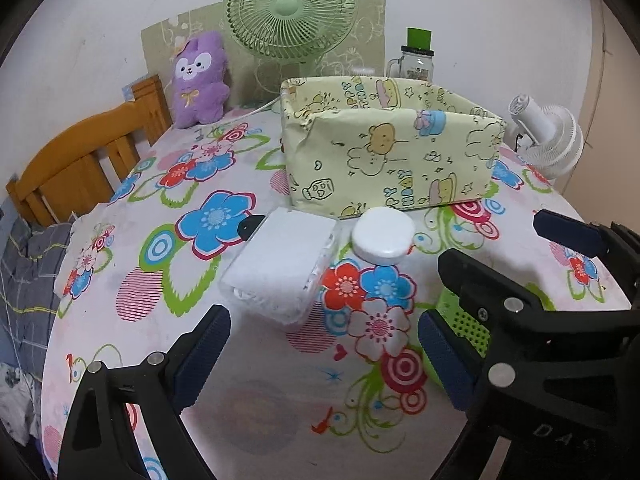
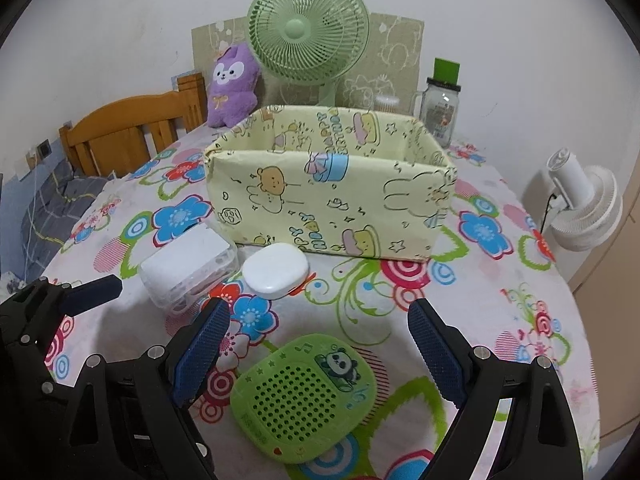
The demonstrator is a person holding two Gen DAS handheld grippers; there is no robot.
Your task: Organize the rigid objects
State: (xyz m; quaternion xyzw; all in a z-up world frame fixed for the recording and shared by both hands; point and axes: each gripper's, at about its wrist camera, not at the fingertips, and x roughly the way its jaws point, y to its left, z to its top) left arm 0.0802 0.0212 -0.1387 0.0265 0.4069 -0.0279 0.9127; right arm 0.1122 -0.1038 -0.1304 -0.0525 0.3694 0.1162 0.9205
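A clear plastic box with a white top point(image 1: 280, 266) point(image 2: 188, 266) and a white round case point(image 1: 383, 236) point(image 2: 275, 270) lie on the flowered cloth in front of a yellow cartoon-print open box point(image 1: 394, 160) point(image 2: 328, 204). A green perforated panda case point(image 2: 304, 396) lies close below my right gripper point(image 2: 318, 354), between its open fingers; a corner of it shows in the left wrist view point(image 1: 460, 320). My left gripper point(image 1: 324, 360) is open and empty, just short of the clear box. The right gripper's fingers point(image 1: 568, 232) show at the left view's right side.
A green desk fan point(image 1: 290, 8) point(image 2: 308, 26), a purple plush toy point(image 1: 200, 80) point(image 2: 232, 84) and a glass jar with a green straw point(image 1: 416, 60) point(image 2: 440, 112) stand behind the box. A white fan point(image 2: 588, 208) stands off the right edge. A wooden headboard point(image 1: 80, 160) is at the left.
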